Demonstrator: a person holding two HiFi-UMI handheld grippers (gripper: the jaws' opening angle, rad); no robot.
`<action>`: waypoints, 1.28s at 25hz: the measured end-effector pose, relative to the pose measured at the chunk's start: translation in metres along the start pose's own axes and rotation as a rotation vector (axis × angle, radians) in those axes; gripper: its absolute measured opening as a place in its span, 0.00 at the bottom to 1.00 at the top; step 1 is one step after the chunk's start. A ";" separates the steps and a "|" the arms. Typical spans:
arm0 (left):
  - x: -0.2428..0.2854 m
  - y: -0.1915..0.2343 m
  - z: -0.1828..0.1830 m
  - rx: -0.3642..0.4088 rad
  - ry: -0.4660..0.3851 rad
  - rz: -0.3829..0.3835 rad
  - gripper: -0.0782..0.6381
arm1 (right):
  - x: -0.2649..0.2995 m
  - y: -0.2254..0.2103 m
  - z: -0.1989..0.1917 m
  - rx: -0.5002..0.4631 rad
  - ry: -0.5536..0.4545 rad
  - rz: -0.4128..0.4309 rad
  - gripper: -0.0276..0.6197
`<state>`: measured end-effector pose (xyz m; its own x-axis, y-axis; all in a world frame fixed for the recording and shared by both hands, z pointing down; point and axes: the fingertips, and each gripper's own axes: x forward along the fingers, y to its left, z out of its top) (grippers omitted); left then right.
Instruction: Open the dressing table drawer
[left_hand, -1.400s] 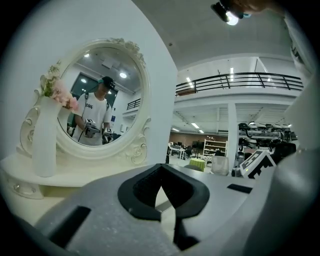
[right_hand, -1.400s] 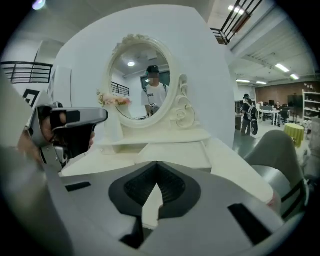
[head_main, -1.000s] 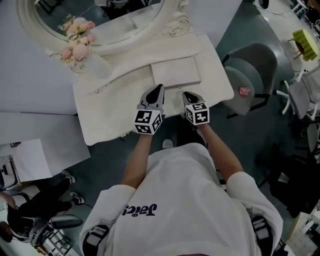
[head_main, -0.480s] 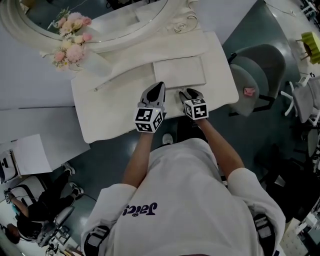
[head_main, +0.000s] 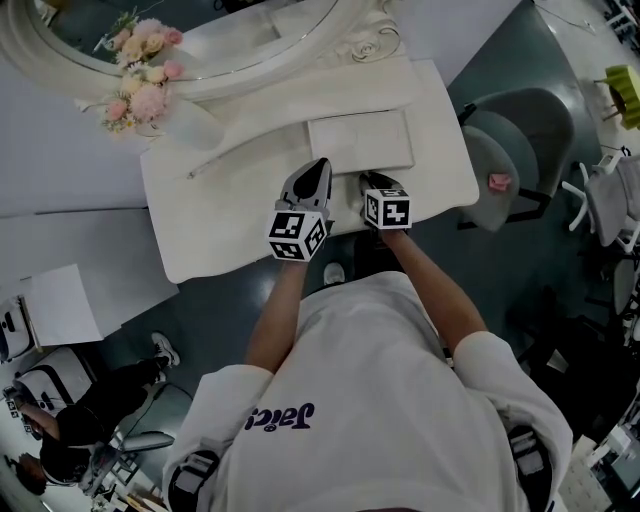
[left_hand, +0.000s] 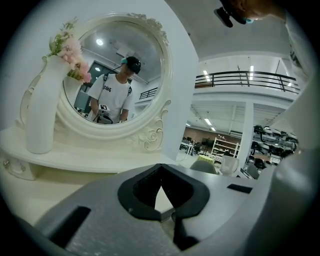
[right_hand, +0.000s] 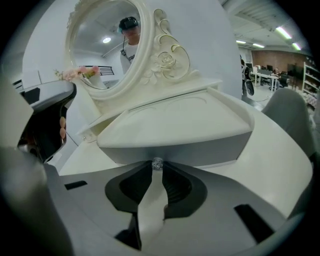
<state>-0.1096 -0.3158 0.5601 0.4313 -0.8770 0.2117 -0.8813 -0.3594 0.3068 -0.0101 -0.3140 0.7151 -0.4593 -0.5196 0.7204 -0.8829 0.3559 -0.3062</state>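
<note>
Right gripper view: right gripper (right_hand: 157, 168) jaws closing around the drawer knob (right_hand: 157, 163), frame centre. Left gripper (left_hand: 162, 170) jaws pressed together, empty.

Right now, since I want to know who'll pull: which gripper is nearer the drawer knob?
Right. The right gripper has the drawer knob between its closing jaw tips; the left gripper sits to the knob's left over the tabletop, shut and empty.
</note>
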 end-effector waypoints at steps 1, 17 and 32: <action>-0.001 0.000 -0.001 0.001 0.001 0.001 0.13 | 0.000 0.000 0.000 0.007 0.000 -0.016 0.15; -0.022 -0.012 -0.010 -0.005 0.011 -0.018 0.13 | -0.008 0.002 -0.008 0.067 -0.022 -0.103 0.15; -0.045 -0.027 -0.018 0.004 0.010 -0.026 0.13 | -0.025 0.006 -0.032 0.072 -0.030 -0.114 0.15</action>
<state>-0.1018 -0.2612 0.5588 0.4562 -0.8641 0.2128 -0.8703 -0.3834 0.3090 -0.0005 -0.2742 0.7148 -0.3571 -0.5772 0.7344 -0.9339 0.2372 -0.2676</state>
